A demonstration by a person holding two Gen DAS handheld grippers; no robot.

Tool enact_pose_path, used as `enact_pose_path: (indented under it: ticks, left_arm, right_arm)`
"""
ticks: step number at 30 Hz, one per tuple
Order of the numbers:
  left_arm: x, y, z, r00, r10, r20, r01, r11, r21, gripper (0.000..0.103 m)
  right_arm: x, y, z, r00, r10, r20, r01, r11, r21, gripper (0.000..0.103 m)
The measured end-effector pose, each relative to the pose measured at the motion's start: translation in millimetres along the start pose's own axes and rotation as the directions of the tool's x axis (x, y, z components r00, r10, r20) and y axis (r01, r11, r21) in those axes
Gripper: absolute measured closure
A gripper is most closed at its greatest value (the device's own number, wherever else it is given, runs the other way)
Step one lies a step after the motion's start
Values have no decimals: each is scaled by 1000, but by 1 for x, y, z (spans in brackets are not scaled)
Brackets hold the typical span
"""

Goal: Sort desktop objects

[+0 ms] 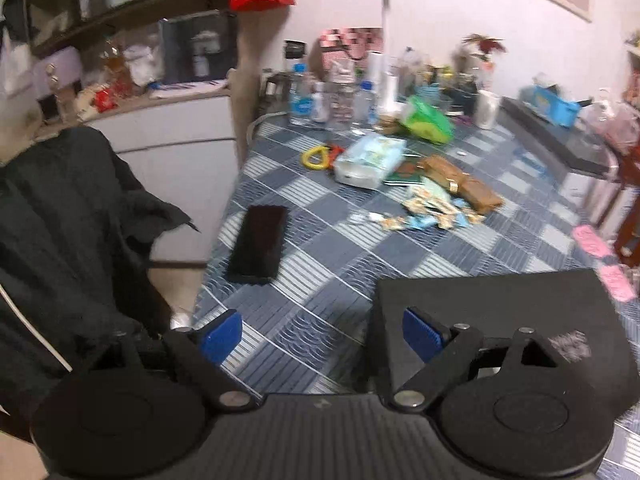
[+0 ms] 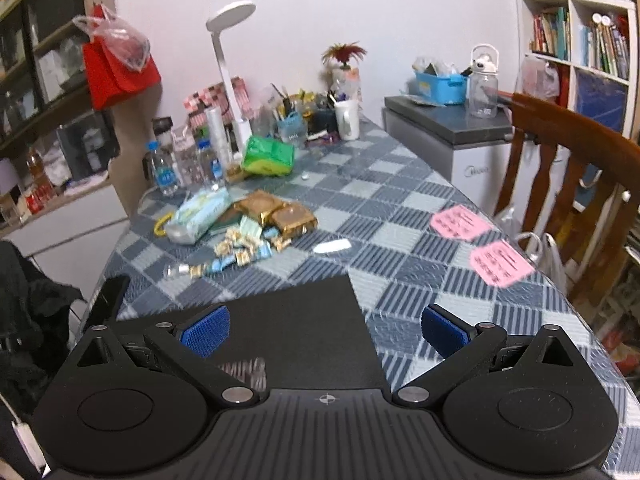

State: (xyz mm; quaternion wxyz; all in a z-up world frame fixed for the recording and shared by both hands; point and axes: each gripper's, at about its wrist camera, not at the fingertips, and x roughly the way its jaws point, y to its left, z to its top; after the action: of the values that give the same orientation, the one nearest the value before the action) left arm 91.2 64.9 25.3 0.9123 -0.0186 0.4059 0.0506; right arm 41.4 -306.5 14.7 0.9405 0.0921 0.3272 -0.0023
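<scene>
Left gripper (image 1: 316,334) released, jaws wide, nothing between them, over the near edge of the tabletop (image 1: 340,256). Phone (image 1: 259,243) lies ahead and a little left of it, long axis running away from the gripper, so probably this hand's pick. Black box (image 2: 296,332) sits close under both grippers. Candy heap (image 2: 236,250) and brown pouch (image 2: 276,216) lie farther back, left of centre for the right gripper (image 2: 326,332), which is also released and empty

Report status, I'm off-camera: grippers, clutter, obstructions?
Left hand-held gripper and right hand-held gripper open, empty. Candy pile untouched. Black box just ahead.
</scene>
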Motion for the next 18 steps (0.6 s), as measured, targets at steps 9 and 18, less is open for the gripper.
enact_pose_path:
  ticks: [9,18]
  left_arm:
    - [58,-10,-42,1000,-20,9,22,954,-299,0]
    - [88,-35,-62,999,37,22,-28,945,-325,0]
  right_arm:
    - [76,-30,22,961,270,-63,-259,955,146,0]
    - [124,-53,11,906,419,-54,-392,881,265,0]
